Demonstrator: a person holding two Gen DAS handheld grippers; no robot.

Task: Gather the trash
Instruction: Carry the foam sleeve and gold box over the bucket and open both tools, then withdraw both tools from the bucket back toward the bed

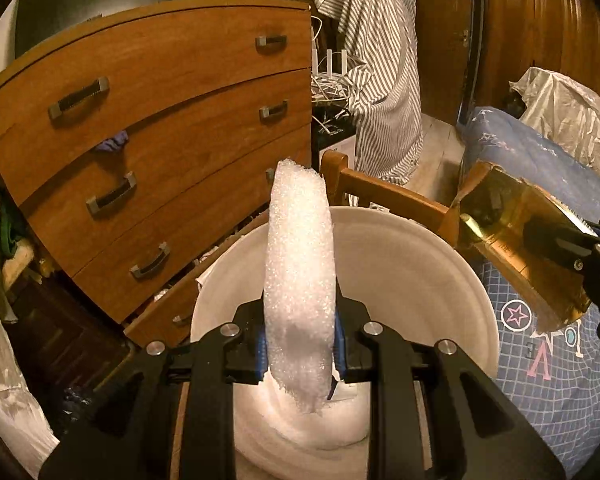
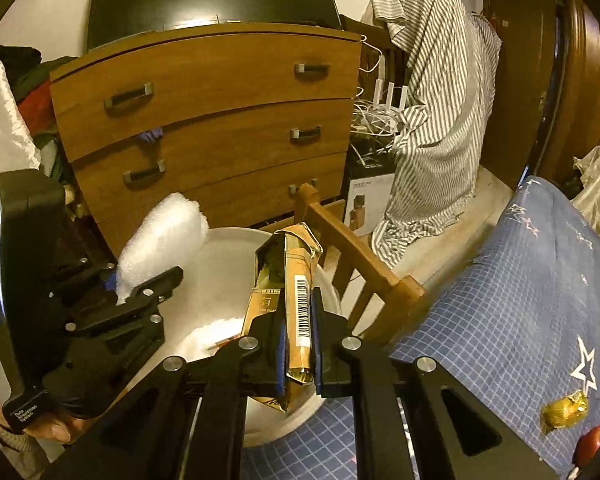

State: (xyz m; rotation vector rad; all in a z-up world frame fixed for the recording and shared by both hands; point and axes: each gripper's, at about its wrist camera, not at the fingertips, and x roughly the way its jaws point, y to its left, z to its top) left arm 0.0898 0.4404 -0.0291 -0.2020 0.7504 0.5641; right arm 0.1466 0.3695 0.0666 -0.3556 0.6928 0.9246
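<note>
Both pieces of trash are held over the white bucket, the foam deeper in than the carton.

The left hand-held gripper [image 1: 300, 354] is clamped on a strip of white foam wrap [image 1: 298, 264], whose long axis stands nearly upright, its lower end hanging just below the jaws over the middle of the white bucket [image 1: 440, 280]. The right hand-held gripper [image 2: 298, 354] is closed tight on a flattened gold carton [image 2: 296, 300], which points away from the jaws and slightly up, its far end over the bucket's right rim near the wooden chair frame [image 2: 360, 264]. Judging by this, the foam lies straight above the opening and could drop in as it is, while the carton would need carrying a little further left before release. A gold wrapper [image 2: 564, 406] lies on the blue bed cover [image 2: 500, 320], to the right, not yet gathered.
</note>
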